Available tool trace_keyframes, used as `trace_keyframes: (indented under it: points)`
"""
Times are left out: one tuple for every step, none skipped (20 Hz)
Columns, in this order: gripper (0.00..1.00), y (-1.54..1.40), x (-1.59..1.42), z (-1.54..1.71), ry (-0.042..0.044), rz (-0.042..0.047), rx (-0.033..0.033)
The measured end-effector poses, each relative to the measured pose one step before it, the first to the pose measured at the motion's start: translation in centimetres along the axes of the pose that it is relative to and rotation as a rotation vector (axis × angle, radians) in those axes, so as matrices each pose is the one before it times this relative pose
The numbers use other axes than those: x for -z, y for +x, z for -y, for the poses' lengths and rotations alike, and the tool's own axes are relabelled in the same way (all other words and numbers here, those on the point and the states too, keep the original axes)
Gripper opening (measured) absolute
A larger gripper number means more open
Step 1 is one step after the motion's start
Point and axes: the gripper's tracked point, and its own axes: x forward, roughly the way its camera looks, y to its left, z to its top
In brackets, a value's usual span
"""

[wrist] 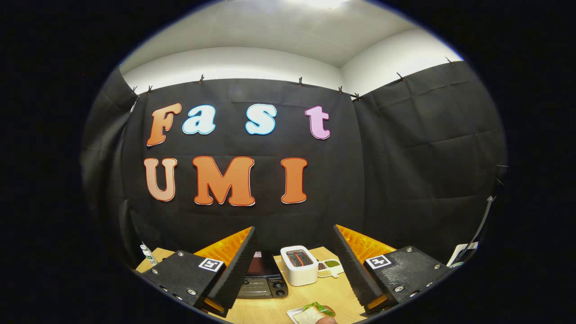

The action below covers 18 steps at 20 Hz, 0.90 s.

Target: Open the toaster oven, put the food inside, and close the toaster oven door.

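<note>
Staged recording booth, not a lived-in kitchen. Black cloth (405, 171) is clipped up as walls under a plain white wall band and ceiling. A light wooden table (265, 310) carries kitchen props: a dark toaster oven (263, 281), a white toaster (299, 265), a sandwich on a plate (315, 312), and what may be a small divided dish (330, 266).

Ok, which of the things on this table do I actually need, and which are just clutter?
Needed:
- toaster oven, between the open fingers, door shut
- sandwich on a plate, nearest
- gripper

Just lying about:
- white pop-up toaster
- divided dish beside it
- bottle beyond the left finger
</note>
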Motion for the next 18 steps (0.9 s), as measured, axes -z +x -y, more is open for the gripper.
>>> trace_keyframes:
  points:
    - [0.99,-0.180,0.126,-0.553,0.00393,-0.00543,-0.01504]
    - [0.99,0.058,0.106,-0.358,-0.00018,-0.00424,-0.01149]
    - [0.99,0.064,0.021,-0.238,-0.00490,-0.00239,-0.00484]
    - [0.99,-0.048,-0.083,-0.182,-0.00586,0.00143,-0.00071]
    - [0.99,0.138,-0.117,-0.219,-0.00183,0.00370,-0.00012]
    - [0.99,0.038,-0.113,-0.281,0.00373,0.00422,-0.00238]
    - [0.99,0.064,0.106,-0.367,0.00578,0.00090,-0.00568]
    - [0.99,0.070,0.136,-0.266,0.00522,-0.00341,-0.00203]
    - [0.99,0.178,0.143,-0.294,0.00243,-0.00404,-0.00059]
    - [0.99,0.006,0.016,-0.492,-0.00203,0.00287,-0.00971]
    - [0.99,0.076,-0.059,-0.591,-0.00217,0.00300,-0.01016]
    - [0.99,0.112,0.072,-0.596,-0.00048,-0.00003,-0.00803]
    - [0.99,0.246,0.134,-0.485,0.00221,-0.00238,-0.00708]
    - [0.99,0.251,0.156,-0.675,0.00430,-0.00244,-0.01071]
    - [0.99,0.222,0.318,-0.719,0.00521,-0.00641,-0.01368]
    - [0.99,0.305,0.467,-0.787,0.00519,-0.00959,-0.01523]
    - [0.99,0.410,0.383,-0.747,0.00116,-0.00516,-0.01057]
    - [0.99,0.642,0.500,-0.460,-0.00282,-0.00708,-0.00695]
